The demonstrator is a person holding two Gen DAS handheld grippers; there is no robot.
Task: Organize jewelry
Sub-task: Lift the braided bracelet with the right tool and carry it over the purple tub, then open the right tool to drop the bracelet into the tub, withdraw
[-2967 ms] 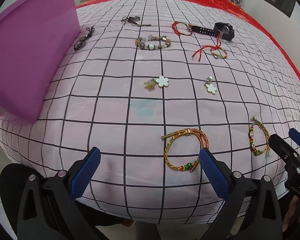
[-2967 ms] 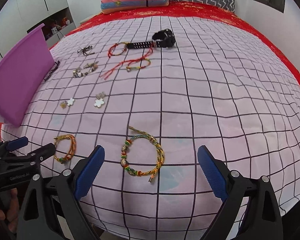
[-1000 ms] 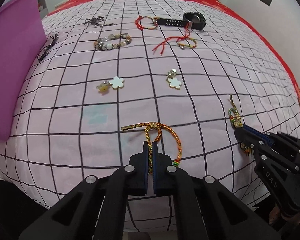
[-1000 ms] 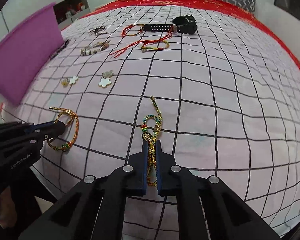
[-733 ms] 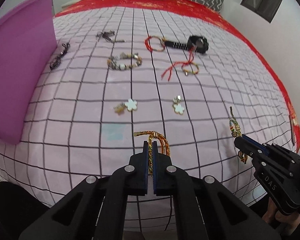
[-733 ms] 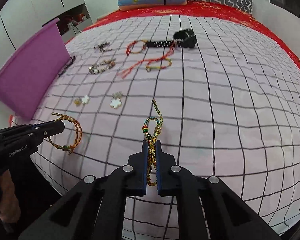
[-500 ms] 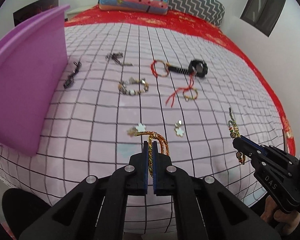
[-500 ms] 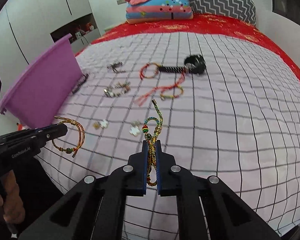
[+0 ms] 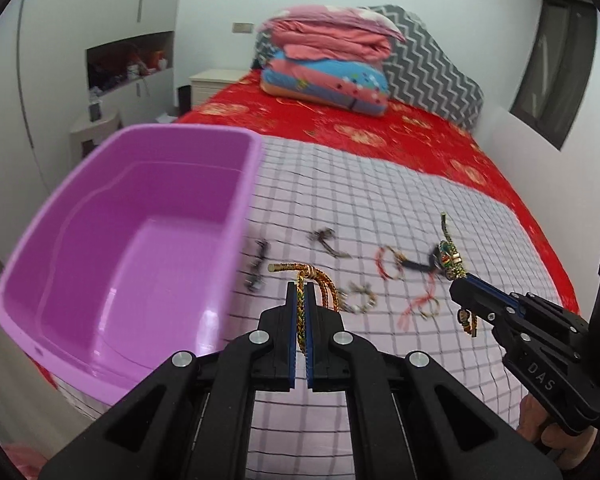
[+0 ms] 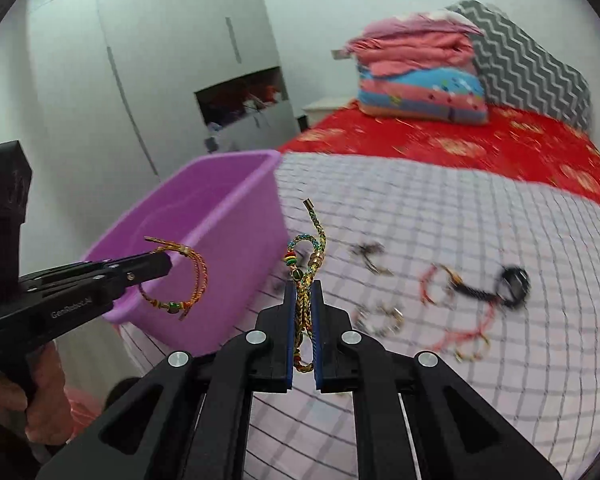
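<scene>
Left wrist view: my left gripper [image 9: 300,292] is clamped on a gold bracelet [image 9: 320,280], held above the checked sheet [image 9: 380,208] beside the purple tub [image 9: 140,240]. My right gripper [image 9: 460,288] shows at right.

Right wrist view: my right gripper [image 10: 303,288] pinches a beaded bracelet [image 10: 306,252] in the air, near the tub [image 10: 236,216]. More jewelry lies on the sheet [image 10: 440,220].

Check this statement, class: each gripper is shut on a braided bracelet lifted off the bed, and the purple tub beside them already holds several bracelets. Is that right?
Not quite. The left wrist view looks into the purple tub, and what shows of its inside is bare. The rest holds: the left gripper is shut on an orange-gold bracelet, the right gripper on a multicoloured bracelet, both off the bed.
</scene>
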